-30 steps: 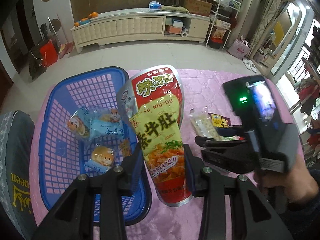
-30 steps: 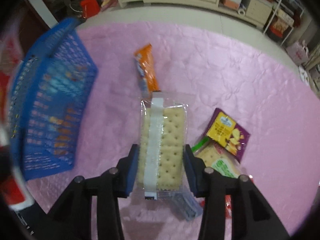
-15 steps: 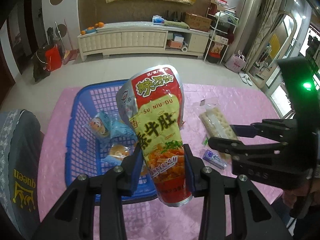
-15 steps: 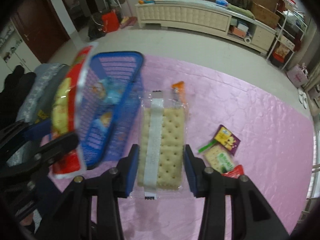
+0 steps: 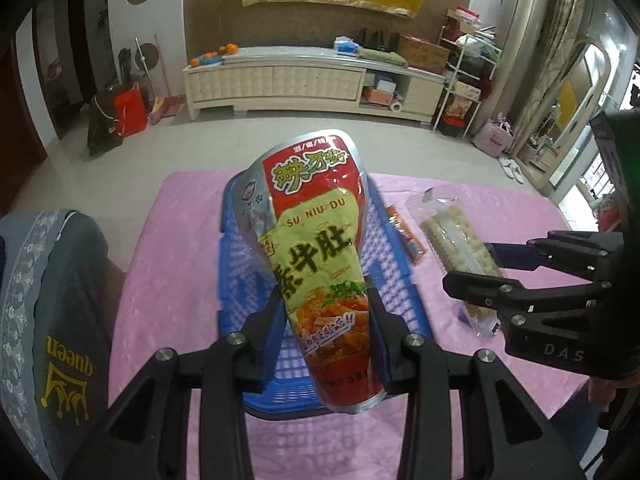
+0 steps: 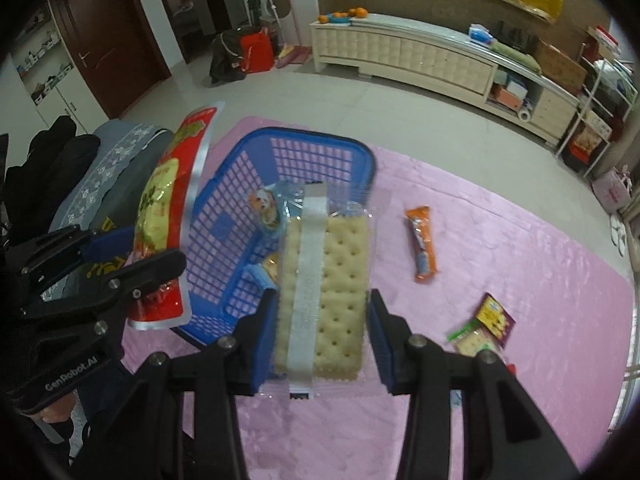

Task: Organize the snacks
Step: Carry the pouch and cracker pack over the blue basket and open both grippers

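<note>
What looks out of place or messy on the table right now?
Nothing is spilled or torn. Three snacks lie loose on the pink cloth outside the blue basket: an orange bar, and a purple packet overlapping a green-edged cracker pack. The red pouch and cracker sleeve are held by grippers.

Pale tiled floor [image 5: 200, 148], long cream sideboard [image 5: 280, 84], brown wall [image 5: 216, 16].

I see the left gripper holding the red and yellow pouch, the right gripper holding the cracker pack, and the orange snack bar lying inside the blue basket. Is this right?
Not quite. The orange snack bar lies on the pink cloth beside the blue basket, not inside it; the right wrist view shows this. The left gripper does hold the red and yellow pouch, and the right gripper the cracker pack.
</note>
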Tool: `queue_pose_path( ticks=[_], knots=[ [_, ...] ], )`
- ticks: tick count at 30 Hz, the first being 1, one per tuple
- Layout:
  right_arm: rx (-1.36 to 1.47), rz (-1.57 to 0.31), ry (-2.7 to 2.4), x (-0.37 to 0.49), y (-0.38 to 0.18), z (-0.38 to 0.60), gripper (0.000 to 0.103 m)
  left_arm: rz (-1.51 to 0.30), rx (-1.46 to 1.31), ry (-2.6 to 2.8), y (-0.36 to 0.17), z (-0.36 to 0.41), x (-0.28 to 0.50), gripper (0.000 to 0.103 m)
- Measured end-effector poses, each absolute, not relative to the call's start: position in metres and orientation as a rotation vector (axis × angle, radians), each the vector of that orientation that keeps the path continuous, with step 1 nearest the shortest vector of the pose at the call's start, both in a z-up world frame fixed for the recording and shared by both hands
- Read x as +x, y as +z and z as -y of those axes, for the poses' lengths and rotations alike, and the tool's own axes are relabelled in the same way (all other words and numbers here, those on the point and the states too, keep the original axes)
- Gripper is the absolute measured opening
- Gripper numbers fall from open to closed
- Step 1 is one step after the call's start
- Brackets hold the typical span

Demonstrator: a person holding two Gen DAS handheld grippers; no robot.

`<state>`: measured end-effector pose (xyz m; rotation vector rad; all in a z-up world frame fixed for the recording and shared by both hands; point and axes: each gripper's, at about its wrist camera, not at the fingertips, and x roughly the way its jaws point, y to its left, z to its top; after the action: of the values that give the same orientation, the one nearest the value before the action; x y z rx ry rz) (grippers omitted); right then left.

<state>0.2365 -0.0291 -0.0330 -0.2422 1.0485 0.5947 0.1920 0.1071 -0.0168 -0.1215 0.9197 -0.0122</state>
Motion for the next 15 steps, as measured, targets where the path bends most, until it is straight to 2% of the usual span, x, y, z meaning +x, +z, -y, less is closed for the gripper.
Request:
queue_pose_path(
  ticks=[15],
  knots=[
    [-0.273,-1.106,0.626,0.277,-0.057,-0.037,0.048,-1.004,-0.118,-0.028,-0.055,-0.132,0.252,0.036]
  ],
)
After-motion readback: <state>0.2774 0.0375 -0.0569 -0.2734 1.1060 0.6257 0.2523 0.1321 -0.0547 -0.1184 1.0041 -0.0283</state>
